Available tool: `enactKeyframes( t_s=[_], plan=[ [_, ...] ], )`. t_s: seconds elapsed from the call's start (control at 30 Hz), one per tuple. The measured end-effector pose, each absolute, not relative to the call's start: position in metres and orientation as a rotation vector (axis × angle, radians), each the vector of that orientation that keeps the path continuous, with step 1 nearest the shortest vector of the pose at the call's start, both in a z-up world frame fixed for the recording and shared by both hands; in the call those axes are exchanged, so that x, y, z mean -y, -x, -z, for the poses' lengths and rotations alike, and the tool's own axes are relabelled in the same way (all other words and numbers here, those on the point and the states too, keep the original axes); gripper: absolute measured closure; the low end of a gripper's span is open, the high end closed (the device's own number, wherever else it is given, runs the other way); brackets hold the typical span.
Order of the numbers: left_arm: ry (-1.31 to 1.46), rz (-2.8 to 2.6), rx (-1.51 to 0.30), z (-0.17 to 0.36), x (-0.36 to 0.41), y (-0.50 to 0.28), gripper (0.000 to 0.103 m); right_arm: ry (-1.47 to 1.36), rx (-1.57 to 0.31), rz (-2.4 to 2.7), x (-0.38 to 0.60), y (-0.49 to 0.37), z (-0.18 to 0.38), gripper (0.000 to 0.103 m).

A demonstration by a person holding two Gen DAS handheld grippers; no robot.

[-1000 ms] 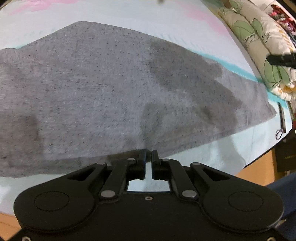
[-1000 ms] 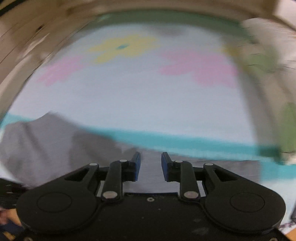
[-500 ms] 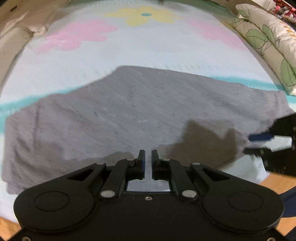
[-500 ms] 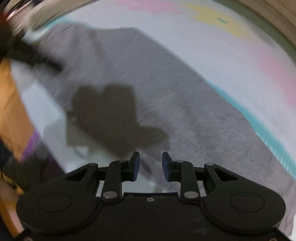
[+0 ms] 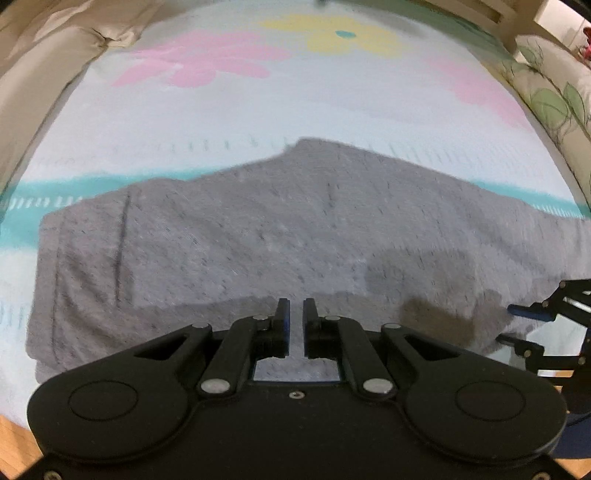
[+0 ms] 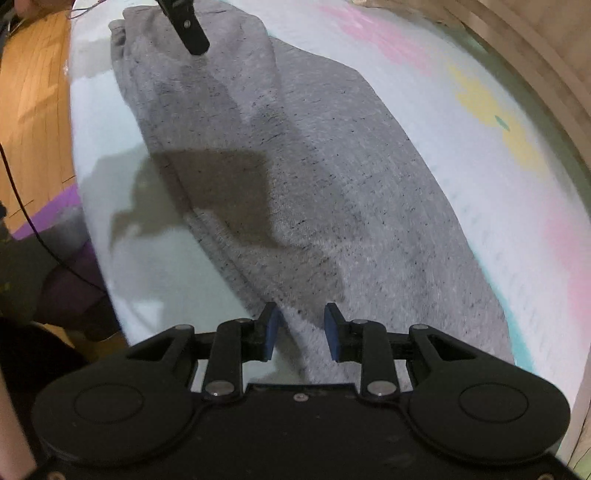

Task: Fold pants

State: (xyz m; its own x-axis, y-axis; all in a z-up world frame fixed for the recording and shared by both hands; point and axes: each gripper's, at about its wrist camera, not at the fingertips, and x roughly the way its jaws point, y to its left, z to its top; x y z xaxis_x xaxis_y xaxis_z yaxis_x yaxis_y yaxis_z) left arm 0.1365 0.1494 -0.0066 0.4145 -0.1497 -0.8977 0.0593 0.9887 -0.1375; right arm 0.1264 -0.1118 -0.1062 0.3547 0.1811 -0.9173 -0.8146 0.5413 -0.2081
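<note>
Grey heathered pants (image 5: pixel 258 236) lie folded lengthwise and flat on a pale flowered bed cover (image 5: pixel 295 103). My left gripper (image 5: pixel 293 314) hovers over the near long edge of the pants, jaws a narrow gap apart, holding nothing. My right gripper (image 6: pixel 299 325) is open, its blue pads either side of the pants' near end (image 6: pixel 314 343), low over the cloth. It also shows at the right in the left wrist view (image 5: pixel 513 321). The left gripper's finger (image 6: pixel 188 29) shows at the top of the right wrist view, over the far end of the pants.
A leaf-print pillow (image 5: pixel 554 99) lies along the right of the bed. A beige headboard or wall (image 5: pixel 33 74) borders the left. Wooden floor (image 6: pixel 33 92) and a purple mat (image 6: pixel 55 206) lie beyond the bed's edge, with a thin cable (image 6: pixel 22 206).
The left gripper has pulled back and up, so more of the pants shows. The right gripper swung round to the pants' end and dropped close to the cloth.
</note>
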Motion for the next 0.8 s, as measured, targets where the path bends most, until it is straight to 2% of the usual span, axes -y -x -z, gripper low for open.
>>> enactKeyframes(
  t_s=[0.07, 0.13, 0.23, 0.4, 0.5, 0.67, 0.8],
  plan=[
    [0.075, 0.106, -1.108, -0.001, -0.157, -0.137, 0.091, 0.762, -0.986, -0.726, 0.115, -0.128, 0.103, 0.076],
    [0.051, 0.065, -1.084, -0.009, -0.167, -0.136, 0.091, 0.796, -0.960, -0.750, 0.112, -0.128, 0.100, 0.101],
    [0.026, 0.008, -1.055, -0.018, -0.185, -0.133, 0.085, 0.768, -0.974, -0.764, 0.112, -0.129, 0.086, 0.100],
    [0.005, -0.068, -1.105, -0.019, -0.219, -0.137, 0.084, 0.781, -1.048, -0.807, 0.109, -0.132, 0.090, 0.099],
    [0.024, -0.100, -1.144, -0.009, -0.233, -0.140, 0.084, 0.692, -1.067, -0.791, 0.102, -0.144, 0.085, 0.093],
    [0.059, -0.051, -1.381, 0.044, -0.236, -0.133, 0.083, 0.513, -1.105, -0.817, 0.081, -0.167, 0.068, 0.087],
    [-0.025, -0.015, -1.361, 0.042, -0.225, -0.111, 0.085, 0.411, -1.108, -0.830, 0.063, -0.180, 0.059, 0.081]
  ],
)
